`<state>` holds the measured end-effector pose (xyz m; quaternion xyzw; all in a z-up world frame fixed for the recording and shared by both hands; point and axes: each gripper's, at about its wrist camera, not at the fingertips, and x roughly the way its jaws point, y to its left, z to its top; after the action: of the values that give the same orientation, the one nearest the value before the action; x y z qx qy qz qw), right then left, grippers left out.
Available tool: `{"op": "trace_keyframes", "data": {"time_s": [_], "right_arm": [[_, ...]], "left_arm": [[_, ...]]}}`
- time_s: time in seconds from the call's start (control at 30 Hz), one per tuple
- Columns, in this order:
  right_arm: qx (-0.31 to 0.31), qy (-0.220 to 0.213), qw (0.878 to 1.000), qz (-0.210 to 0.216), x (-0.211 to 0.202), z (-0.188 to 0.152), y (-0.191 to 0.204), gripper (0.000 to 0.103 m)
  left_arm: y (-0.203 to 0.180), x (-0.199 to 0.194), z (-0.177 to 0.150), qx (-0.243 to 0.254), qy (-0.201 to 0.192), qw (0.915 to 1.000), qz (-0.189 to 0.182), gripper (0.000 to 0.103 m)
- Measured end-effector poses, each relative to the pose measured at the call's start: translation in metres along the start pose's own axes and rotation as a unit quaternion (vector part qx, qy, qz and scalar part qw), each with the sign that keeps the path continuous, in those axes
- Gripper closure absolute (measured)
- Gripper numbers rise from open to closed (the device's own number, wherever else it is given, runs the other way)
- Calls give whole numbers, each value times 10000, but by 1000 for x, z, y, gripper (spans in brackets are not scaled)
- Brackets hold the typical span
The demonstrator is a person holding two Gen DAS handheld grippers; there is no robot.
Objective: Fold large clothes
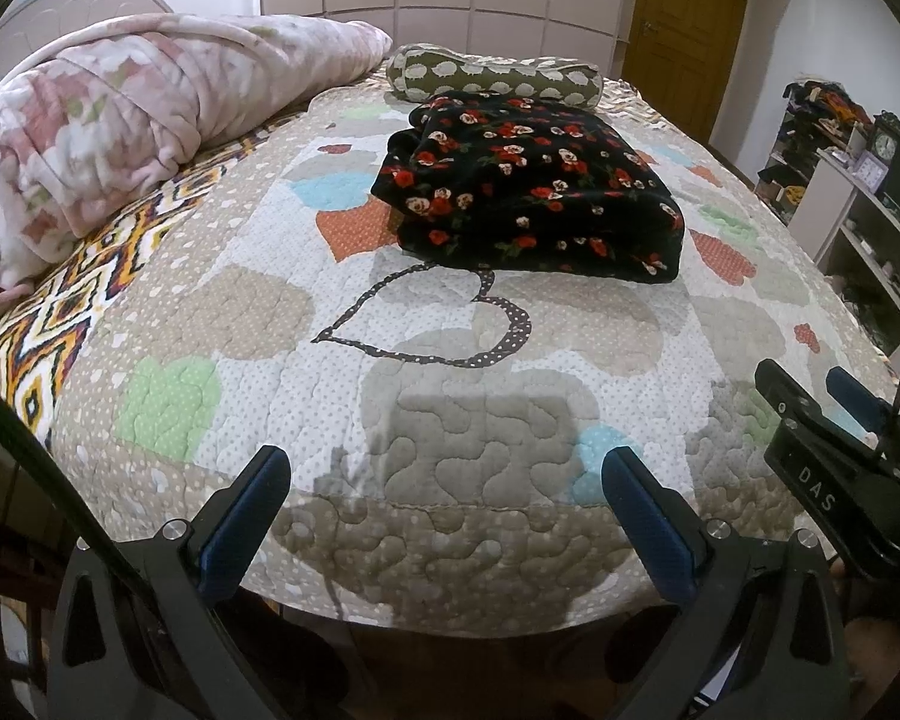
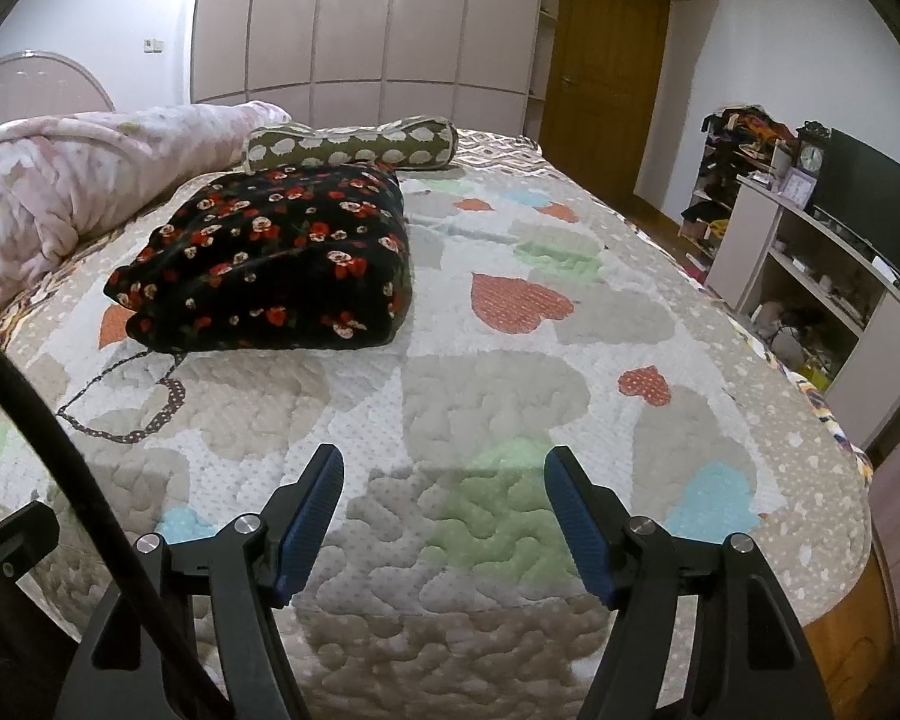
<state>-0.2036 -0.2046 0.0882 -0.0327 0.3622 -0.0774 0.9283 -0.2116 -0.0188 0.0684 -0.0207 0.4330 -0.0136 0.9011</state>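
A black garment with red and cream flowers (image 1: 528,192) (image 2: 270,258) lies folded into a thick bundle on the quilted bedspread (image 1: 450,396) (image 2: 510,396), towards the far middle of the bed. My left gripper (image 1: 447,468) hovers open over the near edge of the bed, well short of the garment, nothing between its blue pads. My right gripper (image 2: 444,468) (image 1: 810,384) is also open and empty, to the right of the left one and to the near right of the bundle.
A rolled pink floral blanket (image 1: 126,126) (image 2: 60,204) lies along the bed's left side. A green bolster pillow (image 1: 486,81) (image 2: 354,147) sits just behind the garment. Shelves with a clock and a dark screen (image 2: 840,240) stand right of the bed, a wooden door (image 2: 600,78) beyond.
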Motion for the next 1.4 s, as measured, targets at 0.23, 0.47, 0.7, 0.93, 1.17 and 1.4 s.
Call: {"op": "trace_keyframes", "data": {"time_s": [0.23,0.47,0.7,0.93,1.17,1.4], "right_arm": [[-24,74,9999,-104,3,-1,-1,29],[-49,81,9999,-113,3,-2,0,28],[-153,127,9995,-233,6,-5,0,28],[-273,234,9986,-379,10,-6,1,28],[-334,282,9983,-391,13,-5,1,27],[-334,283,9983,-381,13,-5,2,27]], "left_arm": [[0,1,0,-6,6,10000,2,0],[1,1,0,1,10,10000,-4,0],[1,2,-2,-8,21,10000,5,0],[1,2,0,-6,37,10000,9,0],[1,2,-2,1,48,10000,9,0],[1,3,1,29,11,10000,53,0]]}}
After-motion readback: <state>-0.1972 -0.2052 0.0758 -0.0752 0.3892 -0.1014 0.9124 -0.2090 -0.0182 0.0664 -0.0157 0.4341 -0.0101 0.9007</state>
